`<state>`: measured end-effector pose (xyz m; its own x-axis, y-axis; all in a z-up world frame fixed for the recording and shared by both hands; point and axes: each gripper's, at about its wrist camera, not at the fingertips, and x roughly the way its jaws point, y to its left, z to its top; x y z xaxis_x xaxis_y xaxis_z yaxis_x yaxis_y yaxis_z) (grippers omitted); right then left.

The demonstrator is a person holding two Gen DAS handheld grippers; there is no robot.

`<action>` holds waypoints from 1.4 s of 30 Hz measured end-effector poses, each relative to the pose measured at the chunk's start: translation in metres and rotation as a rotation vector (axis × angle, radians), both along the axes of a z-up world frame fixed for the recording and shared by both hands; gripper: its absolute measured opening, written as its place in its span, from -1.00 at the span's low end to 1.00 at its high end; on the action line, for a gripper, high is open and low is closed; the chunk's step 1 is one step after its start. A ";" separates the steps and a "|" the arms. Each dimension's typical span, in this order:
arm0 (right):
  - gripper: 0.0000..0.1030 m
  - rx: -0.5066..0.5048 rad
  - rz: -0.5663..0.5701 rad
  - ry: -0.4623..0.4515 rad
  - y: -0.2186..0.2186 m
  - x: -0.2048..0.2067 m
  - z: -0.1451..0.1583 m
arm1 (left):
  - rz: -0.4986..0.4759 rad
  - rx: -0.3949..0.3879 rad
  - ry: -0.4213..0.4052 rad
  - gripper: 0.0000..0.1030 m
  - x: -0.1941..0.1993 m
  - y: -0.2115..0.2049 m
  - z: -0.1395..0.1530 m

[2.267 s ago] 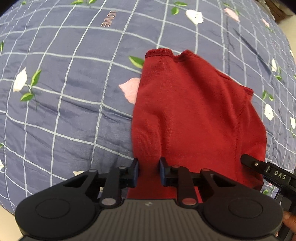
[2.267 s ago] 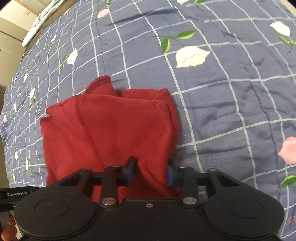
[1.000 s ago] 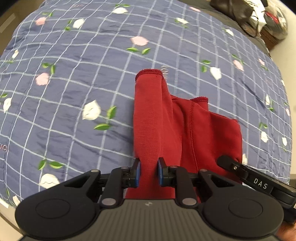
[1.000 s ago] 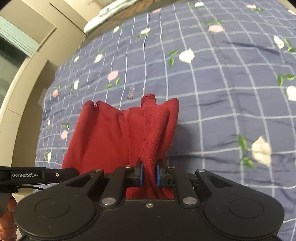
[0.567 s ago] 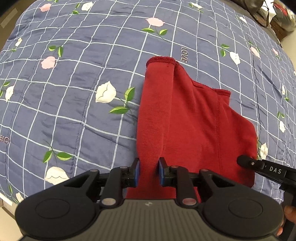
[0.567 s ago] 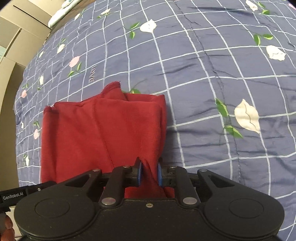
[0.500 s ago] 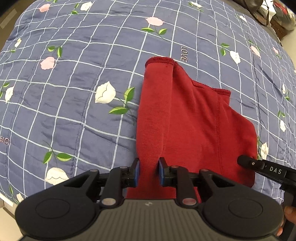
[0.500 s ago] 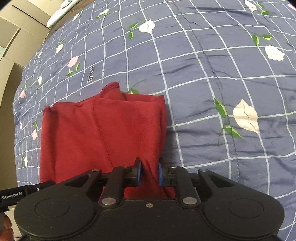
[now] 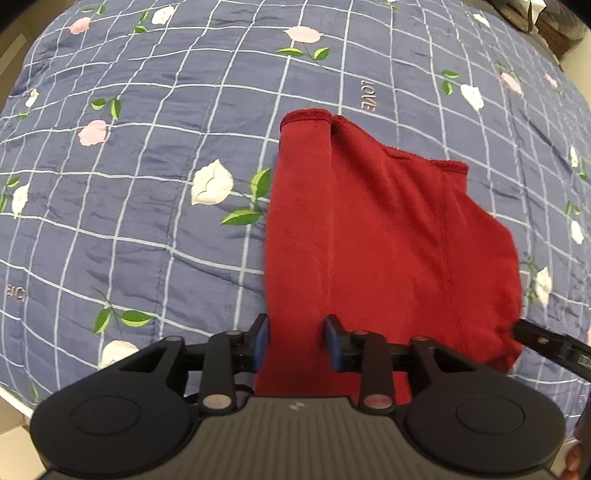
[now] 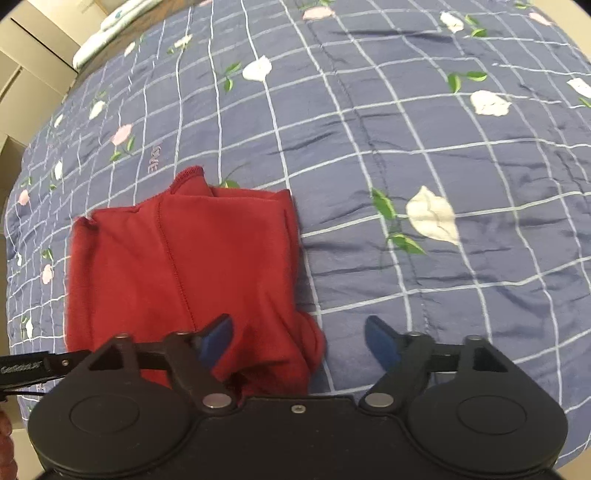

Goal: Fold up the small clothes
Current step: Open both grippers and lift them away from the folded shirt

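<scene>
In the left wrist view, the left gripper (image 9: 296, 341) has its blue-padded jaws a little apart, with the near edge of the red knit garment (image 9: 376, 236) lying in the gap between them; the pads do not press the cloth, so it is held loosely or not at all. The fabric's nearest edge runs under the gripper body and is hidden there. From the jaws the garment stretches up the middle of the frame as a folded shape, with a narrow folded strip along its left side ending in a ribbed hem at upper centre, and a stitched seam running down its right part. At the lower right edge a black bar of the other tool crosses in front of the cloth's corner; its lettering is blurred.

In the right wrist view, the right gripper (image 10: 299, 341) stands wide open and grips nothing. Its left finger lies over the garment's (image 10: 177, 266) bunched lower right corner, while the right finger sits above bare bedspread. The garment fills the left centre of this frame, its bottom edge cut off by the gripper body.

Under everything lies a blue checked quilt (image 9: 147, 166) printed with white and pink flowers, green leaves and the word "LOVE". A pale pillow (image 10: 110, 33) shows at the upper left, partly cropped.
</scene>
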<state>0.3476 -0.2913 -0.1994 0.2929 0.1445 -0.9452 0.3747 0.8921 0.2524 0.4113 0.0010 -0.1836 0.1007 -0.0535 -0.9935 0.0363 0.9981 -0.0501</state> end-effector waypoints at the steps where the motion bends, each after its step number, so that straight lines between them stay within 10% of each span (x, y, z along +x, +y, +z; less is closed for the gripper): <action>1: 0.73 -0.002 0.000 -0.011 -0.001 -0.004 0.004 | -0.001 0.009 0.003 -0.03 -0.001 0.000 -0.001; 19: 0.99 -0.115 0.056 -0.319 -0.013 -0.062 0.077 | 0.070 0.087 -0.173 0.90 -0.057 -0.009 0.059; 42: 0.99 -0.114 0.276 -0.618 -0.023 -0.204 0.159 | 0.215 0.090 -0.574 0.99 -0.269 -0.023 0.152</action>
